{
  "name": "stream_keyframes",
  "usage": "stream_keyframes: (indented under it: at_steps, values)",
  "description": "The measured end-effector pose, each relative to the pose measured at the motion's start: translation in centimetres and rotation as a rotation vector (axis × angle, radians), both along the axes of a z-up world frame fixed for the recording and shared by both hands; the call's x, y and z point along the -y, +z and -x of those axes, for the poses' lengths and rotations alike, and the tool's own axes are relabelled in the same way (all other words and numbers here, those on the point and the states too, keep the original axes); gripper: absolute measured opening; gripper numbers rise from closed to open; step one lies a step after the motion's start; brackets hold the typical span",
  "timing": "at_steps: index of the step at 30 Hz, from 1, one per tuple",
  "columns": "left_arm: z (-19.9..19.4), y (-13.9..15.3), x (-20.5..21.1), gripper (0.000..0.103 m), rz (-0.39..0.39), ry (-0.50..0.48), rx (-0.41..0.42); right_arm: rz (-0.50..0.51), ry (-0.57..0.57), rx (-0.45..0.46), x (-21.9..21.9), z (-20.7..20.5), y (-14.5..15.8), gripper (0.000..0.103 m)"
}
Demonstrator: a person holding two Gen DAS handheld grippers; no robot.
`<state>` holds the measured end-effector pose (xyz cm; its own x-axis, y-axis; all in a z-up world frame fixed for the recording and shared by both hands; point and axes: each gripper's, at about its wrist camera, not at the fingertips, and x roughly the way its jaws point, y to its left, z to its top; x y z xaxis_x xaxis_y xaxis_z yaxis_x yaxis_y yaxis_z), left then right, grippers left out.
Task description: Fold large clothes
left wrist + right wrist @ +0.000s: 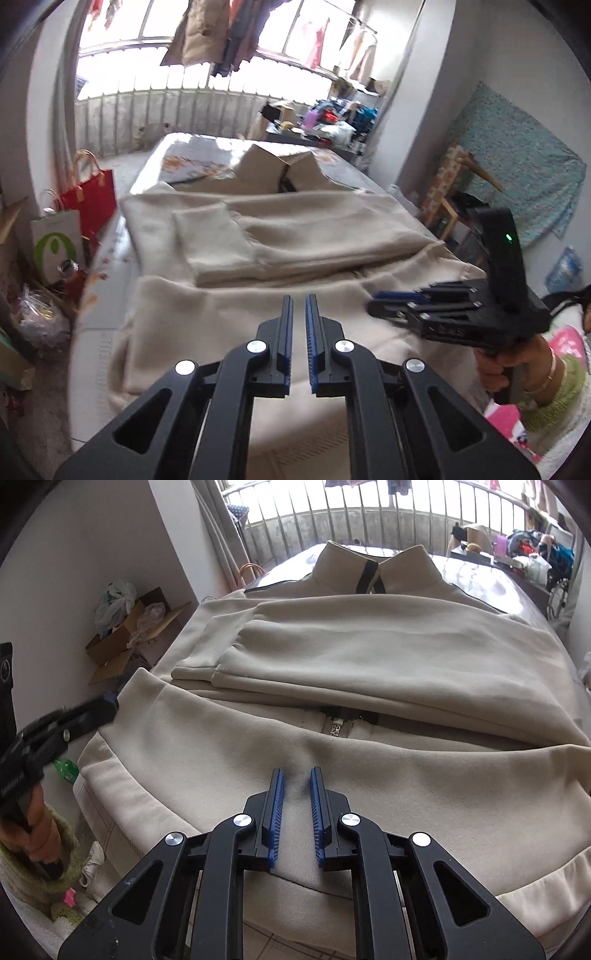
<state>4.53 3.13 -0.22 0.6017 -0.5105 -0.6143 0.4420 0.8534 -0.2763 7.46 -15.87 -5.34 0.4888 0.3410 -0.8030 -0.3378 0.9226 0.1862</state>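
A large cream zip jacket [369, 646] lies front-up on the bed, collar at the far end, both sleeves folded across the chest; it also shows in the left wrist view [295, 236]. Its hem lies nearest me. My left gripper [299, 299] hovers over the lower part of the jacket, jaws a narrow gap apart, empty. It appears from the side in the right wrist view [107, 705]. My right gripper [297, 775] is slightly open just above the hem near the zip [338, 727], holding nothing. It also shows in the left wrist view [384, 299] over the jacket's right side.
The bed [192, 147] has a patterned sheet. Red [92, 195] and white [55, 240] bags stand on the floor left of it. A cardboard box [125, 638] sits by the wall. Cluttered shelves [332, 118] and a railing [332, 502] lie beyond.
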Motion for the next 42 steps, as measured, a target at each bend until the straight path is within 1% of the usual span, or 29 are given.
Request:
stream_keyframes:
  at_steps: [1,2,4,5,7,9,11,12,14,16,18,20,21,23,24,25,26,27,28,29,31,33,35,37,39,40,41,42]
  values:
    - [0.0,-0.8,0.9,0.007,-0.012,-0.016,-0.036,-0.005,-0.003,0.002,0.1,0.0,0.0,0.011]
    - [0.0,-1.9,1.8,0.007,-0.044,-0.024,-0.072,-0.010,-0.006,0.004,0.1,0.1,-0.1,0.011]
    - [-0.3,-3.6,2.8,0.006,-0.128,0.005,-0.112,-0.009,-0.009,0.011,0.2,0.6,0.0,0.011]
    - [-0.2,-3.6,2.7,0.006,-0.113,0.014,-0.103,-0.016,-0.009,0.019,0.4,1.1,0.4,0.012]
    - [-0.4,-3.6,2.5,0.006,-0.105,0.030,-0.123,-0.037,-0.008,0.053,1.4,2.7,1.1,0.012]
    - [-0.6,-3.7,2.2,0.006,-0.087,0.034,-0.133,-0.030,-0.026,0.080,2.7,4.3,1.6,0.016]
    - [-0.7,-3.7,2.0,0.006,-0.081,0.034,-0.139,-0.011,-0.058,0.075,4.1,5.3,1.0,0.021]
    - [-0.7,-3.7,2.1,0.006,-0.080,0.034,-0.140,-0.005,-0.077,0.059,4.8,5.4,0.3,0.021]
    - [-0.8,-3.7,2.2,0.006,-0.087,0.034,-0.139,-0.060,-0.081,0.060,5.9,5.8,-0.2,0.021]
    - [-0.7,-3.6,2.1,0.006,-0.102,0.035,-0.138,-0.073,-0.090,0.068,6.6,5.9,0.4,0.021]
    - [-0.6,-3.5,2.2,0.006,-0.116,0.035,-0.138,-0.057,-0.138,0.112,8.2,6.4,1.2,0.022]
    - [-0.6,-3.6,2.2,0.006,-0.120,0.035,-0.136,-0.020,-0.218,0.109,10.5,6.4,0.7,0.023]
    - [-0.6,-3.6,2.1,0.006,-0.120,0.035,-0.136,0.018,-0.250,0.100,11.7,6.4,0.1,0.022]
    - [-0.6,-3.6,1.9,0.006,-0.113,0.038,-0.142,-0.008,-0.249,0.103,13.6,6.9,-0.2,0.014]
    - [-0.7,-3.6,1.9,0.006,-0.109,0.039,-0.146,0.035,-0.264,0.102,14.3,7.0,-0.2,0.013]
    - [-0.7,-3.6,1.8,0.006,-0.109,0.039,-0.150,0.100,-0.286,0.118,14.9,7.2,0.0,0.012]
    - [-0.7,-3.6,1.8,0.006,-0.111,0.039,-0.151,0.139,-0.323,0.125,15.9,7.3,0.0,0.013]
    - [-0.7,-3.6,1.8,0.006,-0.113,0.038,-0.151,0.144,-0.368,0.115,17.2,7.1,0.1,0.013]
    - [-0.8,-3.6,1.8,0.006,-0.116,0.037,-0.151,0.107,-0.395,0.105,18.5,7.2,0.4,0.012]
    - [-0.8,-3.5,1.9,0.006,-0.121,0.036,-0.152,0.071,-0.407,0.120,19.2,7.3,1.2,0.014]
    - [-0.8,-3.5,2.0,0.006,-0.134,0.033,-0.151,0.028,-0.390,0.163,19.2,7.5,2.8,0.020]
    - [-0.7,-3.5,2.1,0.006,-0.138,0.034,-0.150,-0.003,-0.339,0.180,18.3,6.6,3.5,0.020]
    - [-0.7,-3.5,2.1,0.006,-0.136,0.037,-0.153,0.001,-0.294,0.166,17.1,5.2,2.9,0.020]
    - [-0.7,-3.5,2.0,0.006,-0.136,0.042,-0.156,0.028,-0.288,0.126,16.8,3.7,1.4,0.020]
    - [-0.7,-3.5,2.0,0.006,-0.129,0.044,-0.159,0.050,-0.329,0.082,18.2,2.7,-0.2,0.012]
    - [-0.8,-3.5,1.9,0.006,-0.126,0.046,-0.162,0.008,-0.344,0.085,19.4,2.7,-0.1,0.005]
    - [-0.8,-3.5,1.8,0.006,-0.121,0.047,-0.168,0.021,-0.390,0.074,20.5,2.6,0.1,0.003]
    - [-0.9,-3.5,1.7,0.006,-0.116,0.049,-0.175,0.063,-0.431,0.089,21.2,2.8,0.6,0.003]
